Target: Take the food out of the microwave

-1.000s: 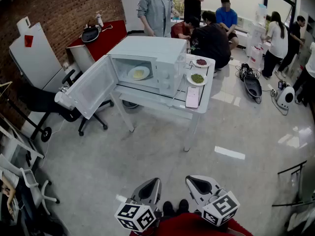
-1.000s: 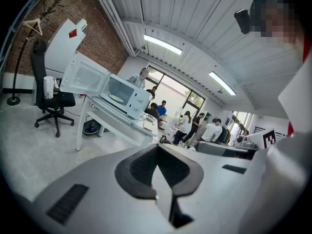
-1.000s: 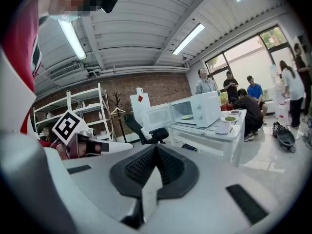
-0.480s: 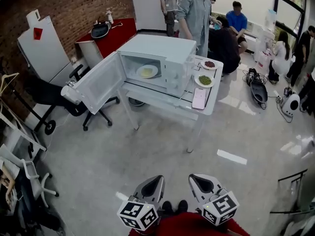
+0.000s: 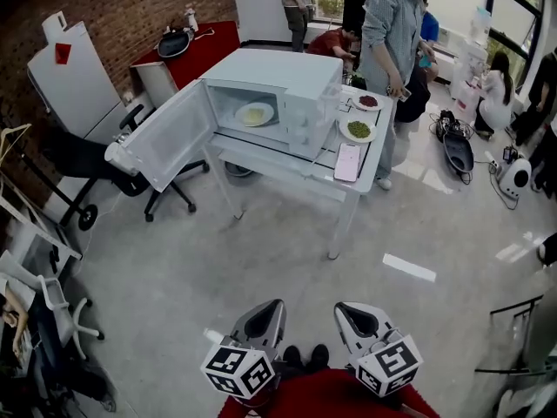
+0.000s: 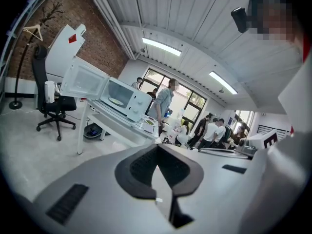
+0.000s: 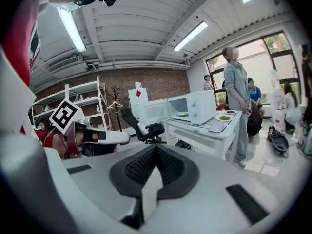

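Bare floor (image 5: 261, 259) all the way up to the worktop (image 5: 369, 165). Microwave door (image 5: 165, 146) swung wide to the left, cavity mouth unblocked. Office chair (image 5: 96, 168) crowding the door's outer side; standing person (image 5: 392, 24) close against the worktop's far right edge.

Place: open lab-style workroom
Walls: red brick wall (image 5: 130, 7), tall windows (image 7: 265, 67)
Ceiling: strip lights (image 6: 161, 47)
Furniture: office chair (image 5: 87, 171), white table (image 5: 287, 171), metal shelving (image 7: 73, 101)
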Demonstrator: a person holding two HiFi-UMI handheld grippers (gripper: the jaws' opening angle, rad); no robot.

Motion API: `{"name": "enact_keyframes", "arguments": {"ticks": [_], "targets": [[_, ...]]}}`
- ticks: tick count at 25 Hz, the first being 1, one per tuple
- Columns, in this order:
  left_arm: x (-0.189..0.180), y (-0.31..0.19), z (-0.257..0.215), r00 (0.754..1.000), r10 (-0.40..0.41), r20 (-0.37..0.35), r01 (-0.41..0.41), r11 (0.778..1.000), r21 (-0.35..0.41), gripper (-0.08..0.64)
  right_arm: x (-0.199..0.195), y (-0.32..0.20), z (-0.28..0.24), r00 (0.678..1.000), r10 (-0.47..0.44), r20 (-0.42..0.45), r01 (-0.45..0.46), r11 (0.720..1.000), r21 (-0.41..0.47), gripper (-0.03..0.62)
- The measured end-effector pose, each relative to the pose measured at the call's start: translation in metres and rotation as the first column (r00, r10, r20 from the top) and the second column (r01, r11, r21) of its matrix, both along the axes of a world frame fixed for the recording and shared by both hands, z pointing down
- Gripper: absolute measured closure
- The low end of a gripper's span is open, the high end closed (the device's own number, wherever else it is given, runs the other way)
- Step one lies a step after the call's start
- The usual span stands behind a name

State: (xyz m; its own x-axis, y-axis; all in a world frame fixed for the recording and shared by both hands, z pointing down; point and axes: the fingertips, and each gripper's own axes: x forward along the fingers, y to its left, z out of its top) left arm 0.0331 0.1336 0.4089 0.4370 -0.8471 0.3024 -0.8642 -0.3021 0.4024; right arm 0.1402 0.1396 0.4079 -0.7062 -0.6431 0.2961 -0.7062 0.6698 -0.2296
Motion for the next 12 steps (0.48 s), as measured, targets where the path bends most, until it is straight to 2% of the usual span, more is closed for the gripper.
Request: {"name": "enact_keyframes", "arguments": {"ticks": [12], "targets": [[0.017, -0.006, -0.007, 0.998, -0.057, 0.039, 0.056, 0.998, 0.028, 0.552, 0.027, -0.005, 0.003, 1.000, -0.017, 0.022, 0.018, 1.000, -0.004, 0.581]]}}
